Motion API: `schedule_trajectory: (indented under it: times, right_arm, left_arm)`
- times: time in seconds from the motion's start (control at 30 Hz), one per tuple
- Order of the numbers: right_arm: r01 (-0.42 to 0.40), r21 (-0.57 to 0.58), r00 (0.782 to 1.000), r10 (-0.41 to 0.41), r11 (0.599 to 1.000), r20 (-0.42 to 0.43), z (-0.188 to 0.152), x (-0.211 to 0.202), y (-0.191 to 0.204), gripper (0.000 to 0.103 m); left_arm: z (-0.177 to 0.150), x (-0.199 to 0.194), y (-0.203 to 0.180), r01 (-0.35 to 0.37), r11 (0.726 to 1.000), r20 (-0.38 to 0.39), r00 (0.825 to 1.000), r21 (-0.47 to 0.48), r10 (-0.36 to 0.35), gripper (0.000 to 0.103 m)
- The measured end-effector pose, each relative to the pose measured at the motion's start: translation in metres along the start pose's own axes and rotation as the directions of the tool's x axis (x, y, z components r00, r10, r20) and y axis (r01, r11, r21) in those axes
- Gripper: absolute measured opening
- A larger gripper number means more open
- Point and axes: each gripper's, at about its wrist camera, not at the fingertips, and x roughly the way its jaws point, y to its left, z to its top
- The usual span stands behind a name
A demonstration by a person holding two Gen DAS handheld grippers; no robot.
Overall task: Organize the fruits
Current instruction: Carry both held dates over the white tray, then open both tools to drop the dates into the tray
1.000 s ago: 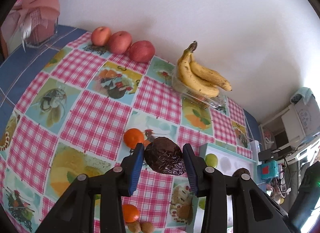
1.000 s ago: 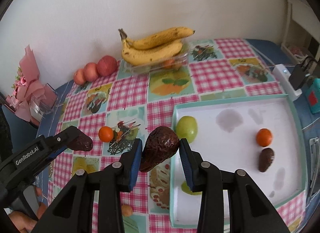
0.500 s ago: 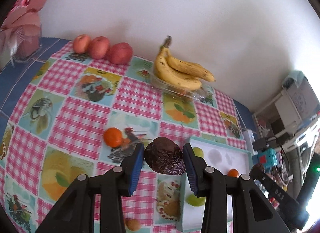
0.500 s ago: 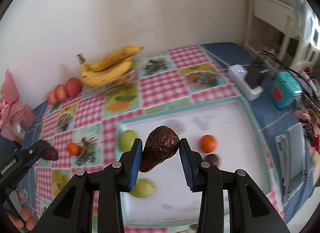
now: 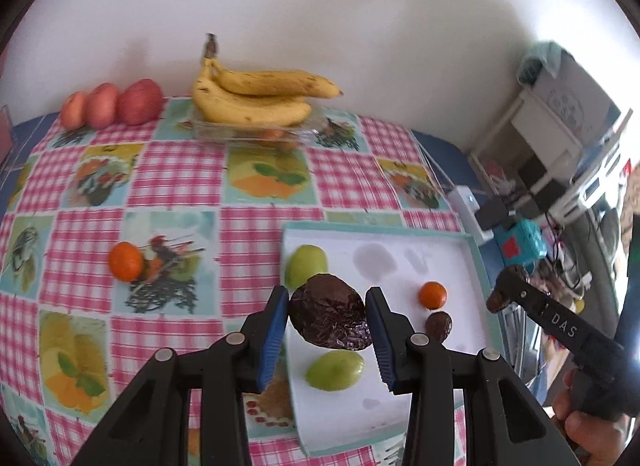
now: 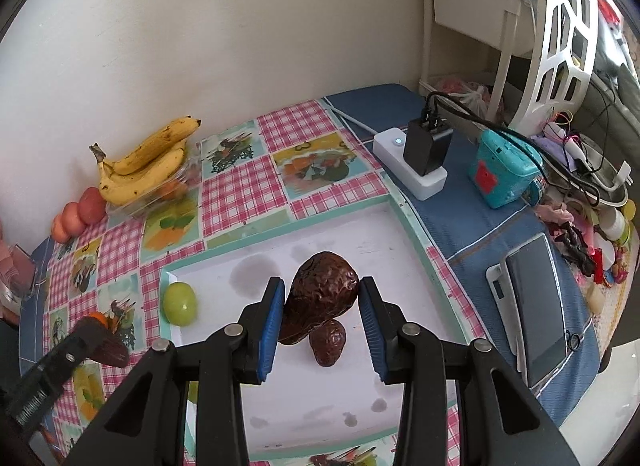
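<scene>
Left wrist view: the left gripper [image 5: 328, 316] pinches a dark wrinkled avocado [image 5: 329, 318] between its blue pads, held in the air above the near left part of the white tray [image 5: 474, 266]. In the tray lie a green fruit [image 5: 306, 264] at the far left corner, a second green fruit [image 5: 335, 370] nearer the camera, a small orange [image 5: 432, 294] and a small dark avocado [image 5: 438, 325] just beside it. On the checked tablecloth [image 5: 180, 181], another orange [image 5: 126, 261] sits well left of the tray. Against the wall: three red apples [image 5: 114, 105] in a row and a banana bunch [image 5: 256, 97] resting on a clear container [image 5: 256, 131]. The right gripper [image 5: 505, 293] shows at the right edge, held by a hand [image 5: 588, 432], with something dark at its tip.

Right wrist view: the right gripper [image 6: 322, 320] clamps a pear-shaped brown avocado [image 6: 320, 296], tilted, over the middle of the tray [image 6: 412, 225]. The small dark avocado [image 6: 328, 342] lies directly below it on the tray floor. One green fruit [image 6: 180, 303] sits at the tray's left edge. The left gripper [image 6: 98, 340] enters at lower left with its dark avocado [image 6: 108, 346]. A white power strip [image 6: 412, 163] with a black plug stands beyond the tray on blue cloth [image 6: 472, 225].
</scene>
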Motion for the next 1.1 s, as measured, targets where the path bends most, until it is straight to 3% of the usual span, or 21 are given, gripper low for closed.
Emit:
schedule_trajectory:
  times: [0.27,0.47,0.73,1.1]
  right_arm:
    - [0.017,0.017,0.997,-0.016,1.000,-0.070,-0.004,0.033,-0.007,0.040]
    - [0.066,0.053,0.993,-0.061,0.996,-0.099,-0.004,0.052,-0.025,0.040]
    - [0.090,0.096,0.981,-0.072,0.991,-0.179,-0.015,0.085,-0.043,0.040]
    - [0.096,0.109,0.975,-0.071,0.989,-0.211,-0.022,0.100,-0.047,0.040]
  left_arm:
    - [-0.008,0.058,-0.014,0.007,0.999,-0.065,0.998,0.032,-0.005,0.042]
    - [-0.013,0.081,-0.013,0.013,1.000,-0.088,0.996,0.026,-0.011,0.042]
    - [-0.017,0.094,-0.013,-0.011,0.999,-0.098,0.995,0.042,0.016,0.042]
    - [-0.018,0.102,-0.016,-0.035,0.997,-0.107,0.993,0.068,0.042,0.042]
